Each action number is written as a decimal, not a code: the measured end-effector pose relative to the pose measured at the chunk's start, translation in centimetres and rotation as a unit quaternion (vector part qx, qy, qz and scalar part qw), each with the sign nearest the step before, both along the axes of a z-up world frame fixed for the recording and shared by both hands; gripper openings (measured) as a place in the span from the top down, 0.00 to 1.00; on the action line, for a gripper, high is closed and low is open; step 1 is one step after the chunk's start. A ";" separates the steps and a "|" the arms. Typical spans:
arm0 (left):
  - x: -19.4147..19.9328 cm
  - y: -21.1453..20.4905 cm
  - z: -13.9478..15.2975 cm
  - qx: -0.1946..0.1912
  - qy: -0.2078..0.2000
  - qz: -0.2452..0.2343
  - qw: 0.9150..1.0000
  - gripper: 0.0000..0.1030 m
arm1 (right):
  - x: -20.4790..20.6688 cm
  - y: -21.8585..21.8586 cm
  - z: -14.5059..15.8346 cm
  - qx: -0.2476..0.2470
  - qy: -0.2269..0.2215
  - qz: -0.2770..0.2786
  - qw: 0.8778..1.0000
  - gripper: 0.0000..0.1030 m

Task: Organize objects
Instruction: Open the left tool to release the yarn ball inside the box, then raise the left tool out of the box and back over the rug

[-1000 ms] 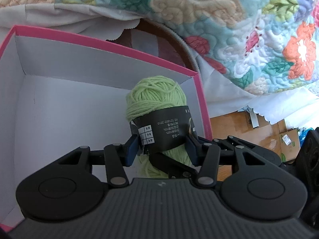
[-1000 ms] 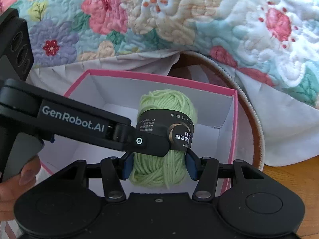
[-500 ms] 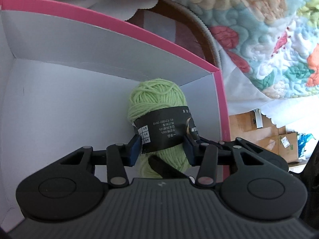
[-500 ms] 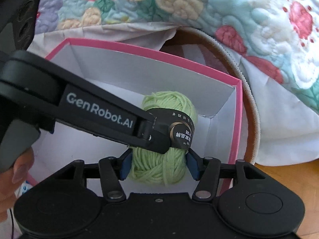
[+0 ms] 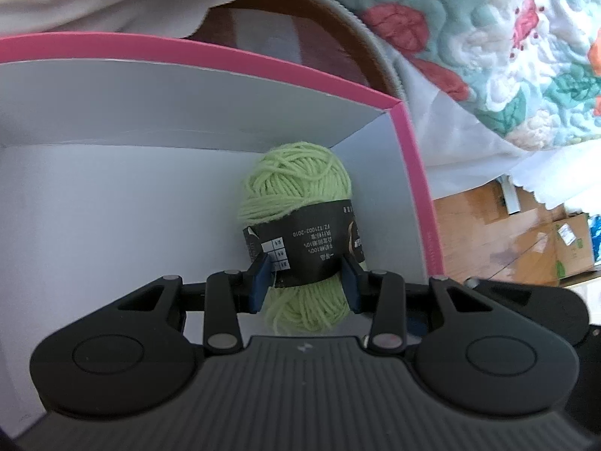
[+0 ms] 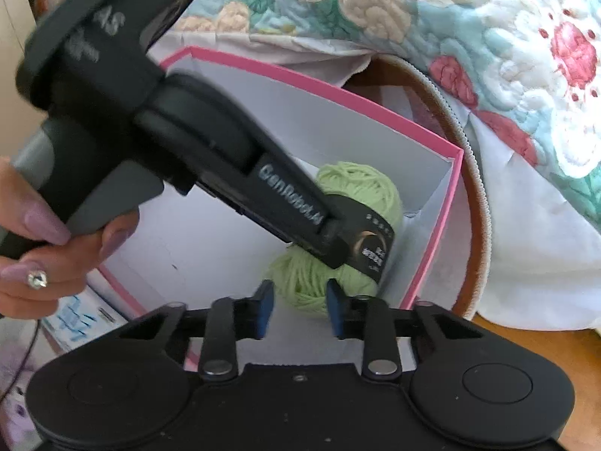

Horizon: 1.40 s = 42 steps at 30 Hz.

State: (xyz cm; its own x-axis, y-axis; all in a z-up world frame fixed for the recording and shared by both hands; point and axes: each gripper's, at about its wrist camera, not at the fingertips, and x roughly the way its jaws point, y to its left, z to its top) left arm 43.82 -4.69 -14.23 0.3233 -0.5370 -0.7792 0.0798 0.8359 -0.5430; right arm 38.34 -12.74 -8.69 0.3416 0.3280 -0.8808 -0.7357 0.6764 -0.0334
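Two things have changed within the last second, and both point to a handover finishing. A moment ago the right hand-held gripper (image 6: 299,308) had its pads on either side of the yarn (image 5: 296,188). Now it has let go and drawn back, and its jaws have pulled in as close as they go with nothing between them; the yarn lies just beyond its tips. The left hand-held gripper (image 5: 305,283) is alone on the skein, its blue pads pressing the black label (image 5: 315,248) from both sides and its jaws closing a little further on it. It has also sunk deeper into the box (image 5: 413,188), so the pink rim that sat close behind the yarn now stands well above it. The yarn is inside the box, in its far right corner, close to both white walls; whether it already touches the floor there I cannot tell. From the right wrist view, a person's hand (image 6: 56,259) grips the left tool's handle, reaching in over the box's near edge. For the task, this looks like the placing step nearly done: what seems left is to set the skein down, open the left jaws and lift out.
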 end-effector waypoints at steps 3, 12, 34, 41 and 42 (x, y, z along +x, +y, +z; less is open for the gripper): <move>0.3 -0.4 0.2 0.002 -0.013 -0.004 1.000 0.63 | 0.4 0.0 -0.3 0.004 -0.004 -0.005 1.000 0.77; 0.3 0.5 0.1 0.010 -0.009 0.011 1.000 0.63 | 0.8 -0.5 0.1 0.045 -0.011 -0.047 0.998 0.75; -9.3 2.6 11.4 0.120 -0.052 0.032 0.991 0.50 | -5.8 -3.8 7.0 0.140 -0.004 -0.070 0.988 0.69; -14.2 4.0 14.7 0.162 -0.058 0.045 0.984 0.45 | -8.5 -4.0 9.6 0.127 -0.006 -0.068 0.990 0.58; -14.8 4.2 15.2 0.166 -0.057 0.046 0.983 0.45 | -8.9 -4.1 10.1 0.125 -0.008 -0.069 0.990 0.57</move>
